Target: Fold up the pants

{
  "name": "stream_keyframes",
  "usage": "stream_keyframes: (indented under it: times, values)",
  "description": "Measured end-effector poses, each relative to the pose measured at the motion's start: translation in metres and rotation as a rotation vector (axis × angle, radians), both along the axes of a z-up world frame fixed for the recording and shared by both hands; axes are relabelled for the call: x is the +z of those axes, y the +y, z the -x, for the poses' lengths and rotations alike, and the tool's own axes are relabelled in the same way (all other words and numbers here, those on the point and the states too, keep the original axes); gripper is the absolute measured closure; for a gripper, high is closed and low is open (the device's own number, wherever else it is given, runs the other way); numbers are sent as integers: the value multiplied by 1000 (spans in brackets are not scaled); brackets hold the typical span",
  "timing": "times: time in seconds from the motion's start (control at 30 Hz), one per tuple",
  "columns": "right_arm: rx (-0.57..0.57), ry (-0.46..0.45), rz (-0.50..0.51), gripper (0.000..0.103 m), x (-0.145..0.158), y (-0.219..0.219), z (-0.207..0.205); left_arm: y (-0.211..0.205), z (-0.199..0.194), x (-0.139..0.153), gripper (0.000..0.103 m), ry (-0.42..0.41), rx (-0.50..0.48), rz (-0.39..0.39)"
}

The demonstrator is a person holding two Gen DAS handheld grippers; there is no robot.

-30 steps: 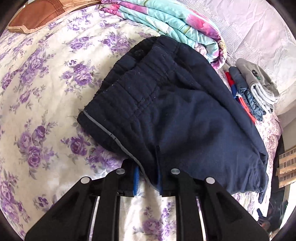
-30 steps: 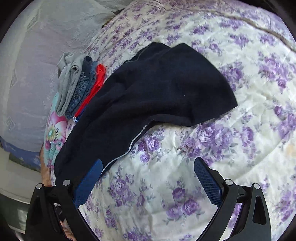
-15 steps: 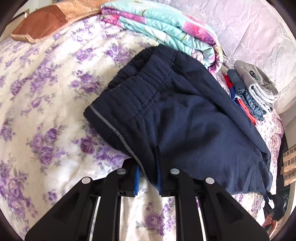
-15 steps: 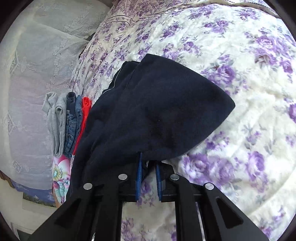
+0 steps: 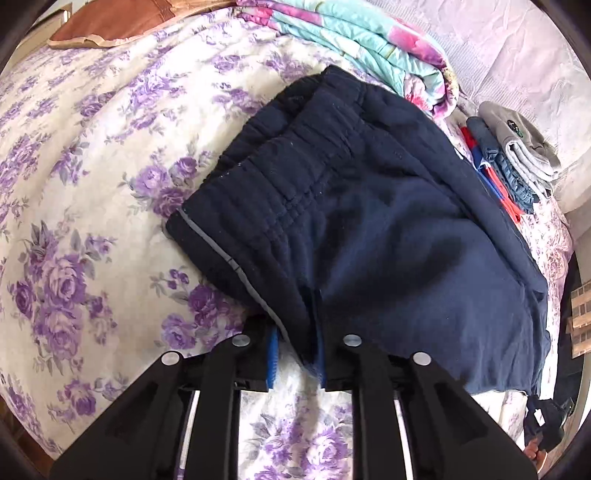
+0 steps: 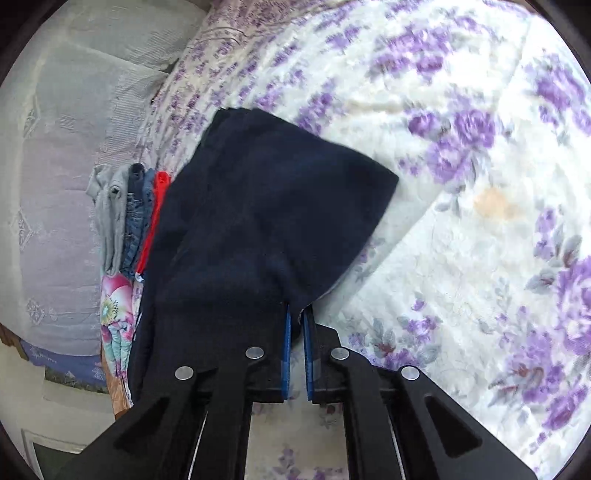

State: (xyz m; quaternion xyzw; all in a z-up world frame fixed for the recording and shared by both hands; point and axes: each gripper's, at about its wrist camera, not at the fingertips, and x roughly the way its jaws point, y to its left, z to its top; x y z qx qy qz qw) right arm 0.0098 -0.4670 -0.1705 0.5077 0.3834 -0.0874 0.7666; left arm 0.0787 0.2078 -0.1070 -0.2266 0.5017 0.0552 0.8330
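The navy pants (image 5: pixel 369 221) lie partly folded on the floral bedspread (image 5: pixel 74 184), with the elastic waistband toward the far left and a grey stripe along the side seam. My left gripper (image 5: pixel 295 354) is shut on the pants' near edge by the stripe. In the right wrist view the pants (image 6: pixel 266 229) hang as a dark bunch lifted off the bedspread (image 6: pixel 480 184). My right gripper (image 6: pixel 297 332) is shut on their lower edge, the blue pads pinching the cloth.
A folded floral blanket (image 5: pixel 362 40) lies beyond the pants. A stack of folded clothes, grey, denim and red (image 5: pixel 517 158), sits at the right by the white pillows; it also shows in the right wrist view (image 6: pixel 125 214). A brown cushion (image 5: pixel 110 18) lies far left.
My right gripper, open a second ago, has closed on the pants' edge and lifted it, moving across the bed. My left gripper keeps its hold and has shifted slightly.
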Motion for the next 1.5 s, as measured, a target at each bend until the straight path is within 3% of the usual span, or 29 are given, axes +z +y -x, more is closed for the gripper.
stream_keyframes:
  times: [0.1,0.17,0.27,0.33,0.4,0.47,0.6,0.63,0.73,0.77,0.87,0.9,0.97,1.1,1.13,1.17,1.2,1.23,1.3,1.5]
  values:
    - [50,27,97,81,17,11,8,0,20,22,74,-47,-32,-55]
    - [41,44,183,43,39,20,23,6,40,40,59,-90,-29,-105]
    - [48,-1,454,29,95,42,37,12,51,74,56,-150,-23,-170]
    - [103,-59,508,21,124,55,28,8,39,98,55,-179,-83,-190]
    - [210,-102,505,20,145,69,0,1,14,122,48,-201,-142,-253]
    - [309,-98,495,20,157,85,-35,-10,-27,140,26,-214,-183,-329]
    - [479,-104,536,20,164,128,-114,-38,-120,146,25,-177,-351,-370]
    - [510,-102,566,20,163,139,-129,-49,-148,141,25,-151,-432,-400]
    - [604,-95,644,20,158,170,-166,-66,-207,118,25,-113,-521,-561]
    - [615,-88,648,20,154,176,-172,-64,-223,110,25,-105,-521,-573]
    - [631,-101,610,20,142,188,-183,-49,-271,77,29,-7,-593,-428]
    - [633,-104,607,20,137,190,-186,-47,-282,66,31,16,-606,-420]
    - [653,-118,621,20,130,198,-192,-47,-295,43,34,55,-642,-445]
    - [721,-137,688,20,127,216,-222,-55,-309,4,33,110,-695,-421]
    - [745,-140,687,20,127,220,-232,-61,-304,1,42,83,-696,-433]
    - [770,-143,685,20,128,225,-243,-68,-295,4,78,49,-745,-432]
    - [798,-147,695,20,130,231,-254,-77,-284,6,81,30,-798,-429]
    - [832,-156,717,20,133,240,-267,-86,-273,6,81,-3,-817,-495]
    - [928,-172,752,20,137,260,-294,-93,-262,-3,83,-18,-837,-555]
    - [1219,-140,932,24,116,326,-361,-82,-246,1,86,-67,-795,-500]
